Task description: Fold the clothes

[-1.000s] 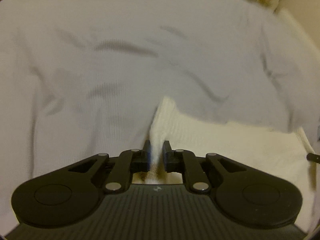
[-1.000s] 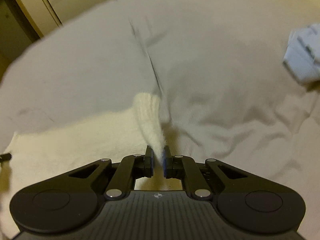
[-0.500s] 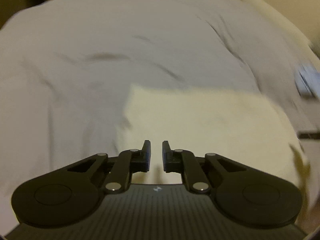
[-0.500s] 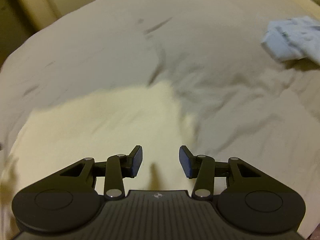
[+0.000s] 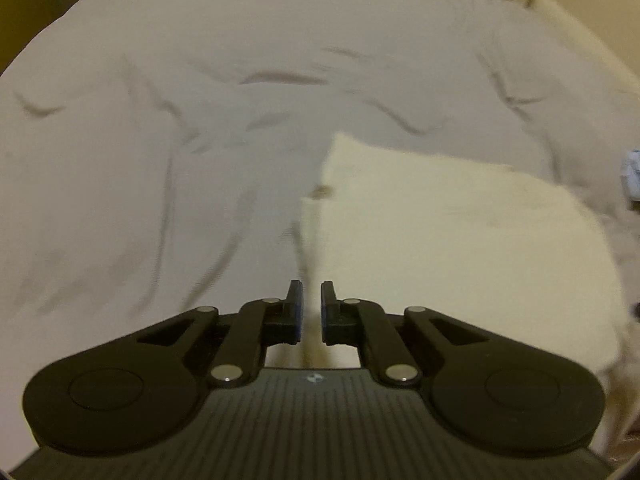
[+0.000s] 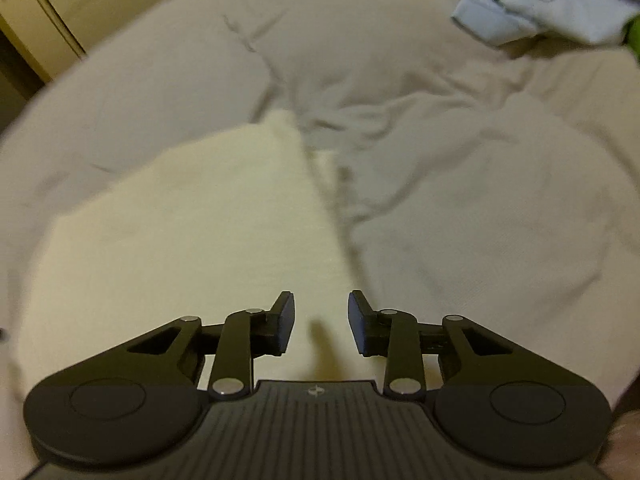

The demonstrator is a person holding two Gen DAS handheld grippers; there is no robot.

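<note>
A cream white garment (image 5: 452, 240) lies folded flat on the pale bedsheet (image 5: 200, 120); it also shows in the right wrist view (image 6: 180, 240). My left gripper (image 5: 311, 300) hovers above the garment's left edge, jaws a little apart and empty. My right gripper (image 6: 321, 312) hovers above the garment's right edge, jaws wide apart and empty. Neither gripper touches the cloth.
A light blue garment (image 6: 540, 4) lies crumpled at the far right of the bed, with a green item's edge (image 6: 634, 36) beside it. The sheet (image 6: 480, 160) is wrinkled right of the cream garment. Pale cabinet doors (image 6: 80, 0) stand beyond the bed.
Both grippers let go of the cream garment's pinched edges and opened. The garment now lies flat, and both grippers have drawn back and lifted above it.
</note>
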